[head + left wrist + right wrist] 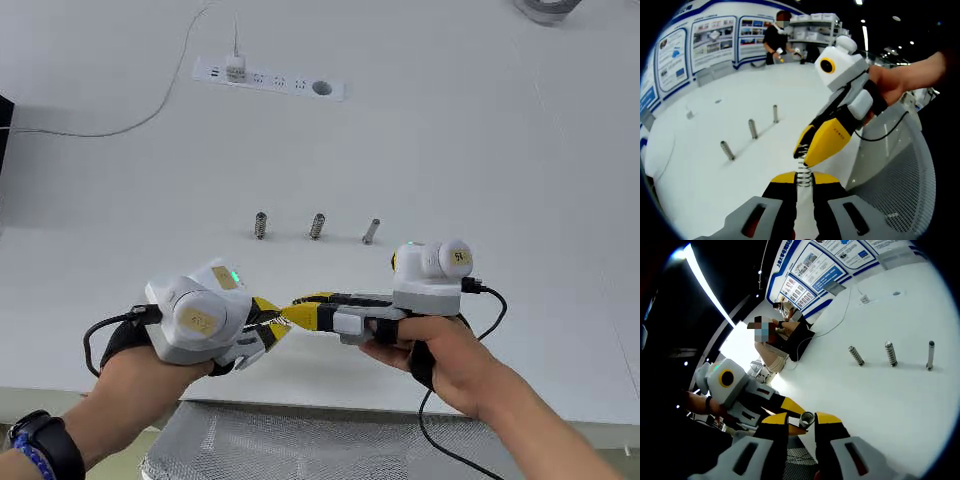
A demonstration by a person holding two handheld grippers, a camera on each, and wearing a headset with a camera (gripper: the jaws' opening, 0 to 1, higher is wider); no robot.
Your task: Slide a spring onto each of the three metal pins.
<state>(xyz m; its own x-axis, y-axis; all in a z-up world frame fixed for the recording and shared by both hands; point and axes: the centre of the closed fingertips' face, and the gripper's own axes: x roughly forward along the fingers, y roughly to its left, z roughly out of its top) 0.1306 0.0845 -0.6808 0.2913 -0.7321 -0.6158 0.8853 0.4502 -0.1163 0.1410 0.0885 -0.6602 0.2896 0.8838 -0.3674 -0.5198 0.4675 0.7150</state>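
Three metal pins stand in a row on the white table. The left pin and the middle pin each carry a spring. The right pin is bare, as also seen in the right gripper view. Near the table's front edge the two grippers meet tip to tip. A loose spring runs between them. My left gripper is shut on its lower end, and my right gripper is shut on the other end, where the spring shows end-on.
A white power strip with a plugged-in cable lies at the back of the table. A grey roll sits at the far right corner. A metal mesh surface lies below the table's front edge. Open tabletop separates the grippers from the pins.
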